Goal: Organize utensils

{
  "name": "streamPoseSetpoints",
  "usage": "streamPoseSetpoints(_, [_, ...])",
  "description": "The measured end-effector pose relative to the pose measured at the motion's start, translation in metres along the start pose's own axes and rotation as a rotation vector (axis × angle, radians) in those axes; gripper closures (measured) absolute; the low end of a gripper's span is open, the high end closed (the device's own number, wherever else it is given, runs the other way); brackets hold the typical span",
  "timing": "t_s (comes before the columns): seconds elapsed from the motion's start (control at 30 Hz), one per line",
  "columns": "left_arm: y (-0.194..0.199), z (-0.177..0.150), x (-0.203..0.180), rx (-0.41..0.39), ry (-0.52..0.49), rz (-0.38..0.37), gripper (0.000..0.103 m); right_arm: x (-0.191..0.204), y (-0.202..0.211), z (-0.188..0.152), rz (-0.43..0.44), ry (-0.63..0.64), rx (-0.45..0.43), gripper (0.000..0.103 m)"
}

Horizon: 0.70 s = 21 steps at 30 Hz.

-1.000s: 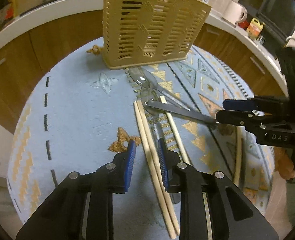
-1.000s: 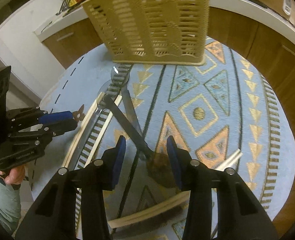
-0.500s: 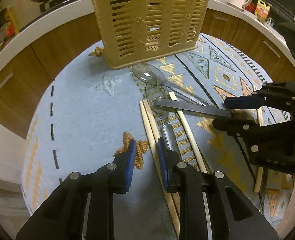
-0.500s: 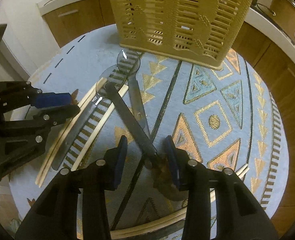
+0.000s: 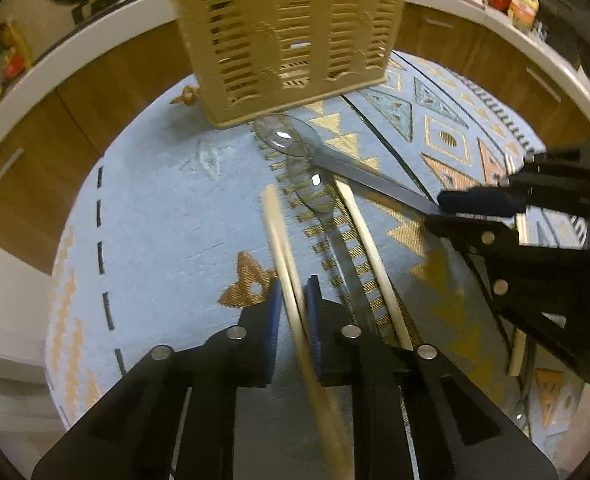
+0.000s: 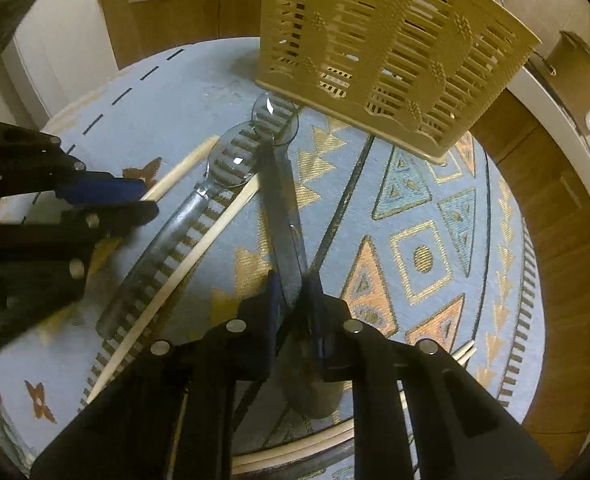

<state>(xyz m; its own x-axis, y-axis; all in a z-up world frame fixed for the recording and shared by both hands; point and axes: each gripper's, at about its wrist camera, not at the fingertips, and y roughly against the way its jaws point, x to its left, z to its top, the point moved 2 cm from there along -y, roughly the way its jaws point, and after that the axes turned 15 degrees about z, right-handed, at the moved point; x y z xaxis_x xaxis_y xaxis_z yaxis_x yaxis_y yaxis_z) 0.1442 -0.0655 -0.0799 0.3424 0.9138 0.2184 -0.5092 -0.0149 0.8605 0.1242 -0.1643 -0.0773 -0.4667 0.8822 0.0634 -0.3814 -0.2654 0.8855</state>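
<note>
On rug (image 5: 155, 208), my left gripper (image 5: 293, 300) just closed on chopsticks (image 5: 285, 264); right gripper (image 6: 295, 300) closed on clear spoon (image 6: 283, 200). Pickup step; next, lift toward basket (image 5: 287, 32) at twelve o'clock.

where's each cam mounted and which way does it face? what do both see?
Left wrist: on the left gripper, looking down its fingers at the chopsticks it clamps.
Right wrist: on the right gripper, looking down at the clear spoon it clamps.
Shared: beige basket, patterned mat, each other's gripper.
</note>
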Motion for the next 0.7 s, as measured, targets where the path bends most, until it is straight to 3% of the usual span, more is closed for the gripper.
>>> streamPoseSetpoints(0.23, [-0.001, -0.005, 0.020, 0.019, 0.057, -0.070, 0.096, -0.041, 0.014, -0.007, 0.141, -0.217, -0.044, 0.093])
streamPoseSetpoints(0.47, [-0.002, -0.008, 0.045, 0.051, 0.199, -0.135, 0.096, -0.072, 0.021, -0.017, 0.106, -0.330, -0.056, 0.093])
streamPoseSetpoints(0.5, [-0.002, -0.009, 0.050, 0.058, 0.232, -0.165, 0.096, -0.074, 0.020, -0.019, 0.109, -0.337, -0.057, 0.093])
streamPoseSetpoints(0.6, [-0.006, -0.015, 0.073, 0.102, 0.396, -0.369, 0.096, -0.075, 0.020, -0.019, 0.119, -0.343, -0.065, 0.093])
streamPoseSetpoints(0.67, [-0.007, -0.018, 0.082, 0.098, 0.432, -0.368, 0.096, -0.079, 0.021, -0.021, 0.116, -0.339, -0.064, 0.093])
streamPoseSetpoints(0.7, [-0.006, -0.019, 0.087, 0.088, 0.430, -0.312, 0.096, -0.079, 0.021, -0.020, 0.114, -0.337, -0.064, 0.093])
